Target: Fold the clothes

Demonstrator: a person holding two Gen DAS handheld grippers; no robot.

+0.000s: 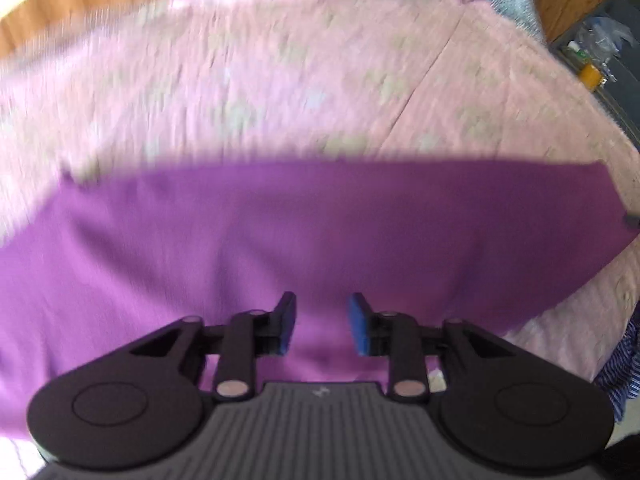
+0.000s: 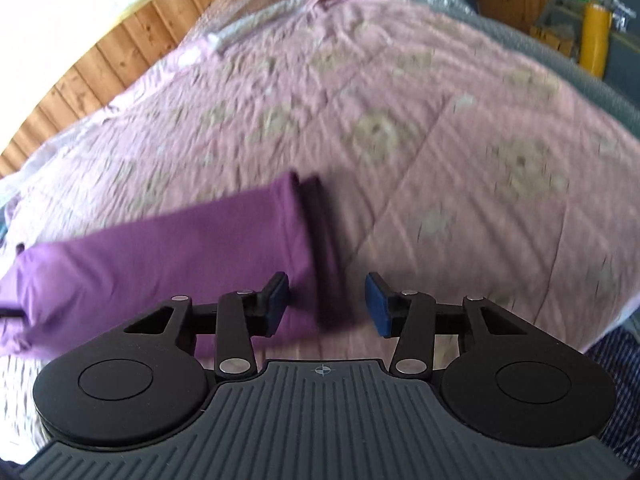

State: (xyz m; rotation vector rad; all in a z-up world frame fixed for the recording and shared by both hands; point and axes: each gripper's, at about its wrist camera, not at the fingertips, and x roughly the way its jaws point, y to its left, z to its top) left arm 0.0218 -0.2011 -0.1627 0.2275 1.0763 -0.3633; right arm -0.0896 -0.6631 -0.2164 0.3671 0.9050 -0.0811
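A: Where's the purple garment point(image 1: 320, 232)?

B: Flat on the pink bedspread point(image 1: 280, 80), its long axis running left to right. The left gripper point(image 1: 322, 326) hangs over its middle, jaws partly open, nothing between them.

A: And the right gripper point(image 2: 327, 304)?

B: Also partly open, over the garment's right end point(image 2: 316, 240), so probably nearer that edge. Only its view shows the layered fold there; the left view shows the full width.

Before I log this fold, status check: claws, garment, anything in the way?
Left claw open, empty. Right claw open, empty. Purple garment flat on pink bedspread. Nothing in the way.
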